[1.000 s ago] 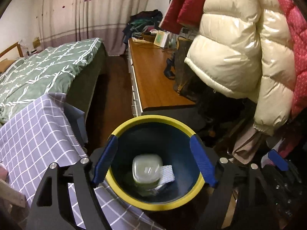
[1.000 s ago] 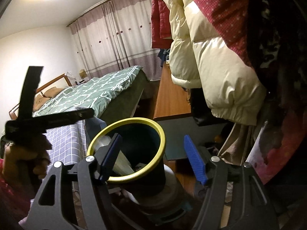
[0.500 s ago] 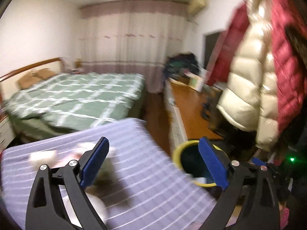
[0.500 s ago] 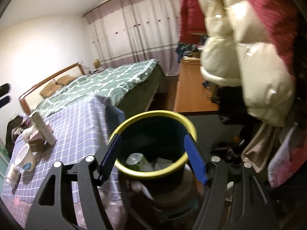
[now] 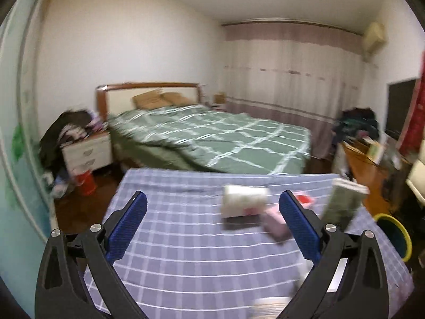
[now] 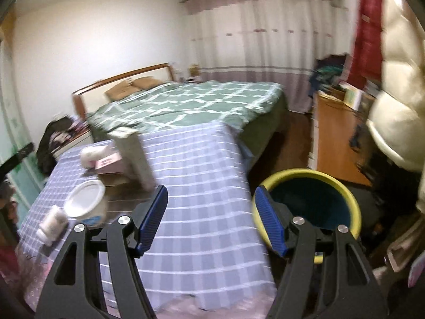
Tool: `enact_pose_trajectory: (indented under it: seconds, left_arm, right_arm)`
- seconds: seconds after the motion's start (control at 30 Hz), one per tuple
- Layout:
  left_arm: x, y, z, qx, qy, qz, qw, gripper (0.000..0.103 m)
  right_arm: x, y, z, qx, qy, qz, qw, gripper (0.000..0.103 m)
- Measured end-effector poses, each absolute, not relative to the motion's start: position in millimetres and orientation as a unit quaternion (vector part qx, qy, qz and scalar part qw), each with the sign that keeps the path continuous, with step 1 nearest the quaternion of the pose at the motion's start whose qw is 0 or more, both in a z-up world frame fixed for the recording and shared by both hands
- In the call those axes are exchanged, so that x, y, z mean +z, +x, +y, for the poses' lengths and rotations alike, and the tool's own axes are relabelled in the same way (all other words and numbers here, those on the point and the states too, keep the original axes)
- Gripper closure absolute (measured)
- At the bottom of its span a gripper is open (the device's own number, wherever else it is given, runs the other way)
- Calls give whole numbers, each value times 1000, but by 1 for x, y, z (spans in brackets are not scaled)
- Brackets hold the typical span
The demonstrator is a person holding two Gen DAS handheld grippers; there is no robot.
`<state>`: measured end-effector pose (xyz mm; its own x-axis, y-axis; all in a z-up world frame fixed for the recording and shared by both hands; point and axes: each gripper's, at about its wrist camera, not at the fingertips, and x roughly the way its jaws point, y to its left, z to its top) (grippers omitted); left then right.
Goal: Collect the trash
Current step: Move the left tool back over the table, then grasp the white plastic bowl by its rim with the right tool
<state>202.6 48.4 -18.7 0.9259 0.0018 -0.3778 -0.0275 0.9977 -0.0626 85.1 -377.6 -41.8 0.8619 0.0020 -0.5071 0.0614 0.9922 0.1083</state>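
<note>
Jaws spread and empty on both grippers — left ones opening.
Left gripper (image 5: 212,226) nearer: white roll (image 5: 243,204) ahead-right on desk (image 5: 186,260), long axis crosswise — bin (image 6: 310,199) right.

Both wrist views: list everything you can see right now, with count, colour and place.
checked table cloth: one, purple with white lines, covering the table
yellow-rimmed dark bin: one, on the floor off the table's right edge
tall grey-green carton: one, upright on the table
round white lidded tub: one, near left of the table in the right wrist view
small white bottle: one, lying beside the tub
white roll: one, mid-table, blurred
pink box: one, beside the roll
green checked bed: one, behind the table
cream puffer jacket: one, hanging at right
wooden desk: one, brown, by the curtains
left gripper: blue pads, opening, nothing between
right gripper: blue pads, open, empty
</note>
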Motion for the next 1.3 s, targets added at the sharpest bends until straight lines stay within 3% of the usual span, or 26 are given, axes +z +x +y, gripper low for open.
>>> enact_pose_trajectory:
  seconds: [0.17, 0.53, 0.6, 0.67, 1.2, 1.3]
  left_arm:
    - [-42, 204, 86, 41, -62, 197, 977, 5]
    - [-30, 182, 102, 99, -71, 157, 980, 5]
    - [-28, 184, 105, 94, -81, 161, 979, 5]
    - [-28, 183, 107, 91, -88, 164, 978, 5]
    - [-30, 185, 99, 72, -92, 177, 977, 5]
    - [-33, 185, 96, 68, -91, 178, 977, 5]
  right_arm:
    - [-42, 118, -324, 57, 43, 290, 954, 38]
    - [-63, 150, -228, 149, 7, 328, 933, 38]
    - [-71, 146, -218, 159, 1, 329, 931, 24]
    - [-75, 142, -210, 162, -9, 330, 930, 18]
    - [-112, 183, -179, 122, -17, 396, 910, 18]
    - [-110, 184, -181, 124, -5, 388, 913, 26]
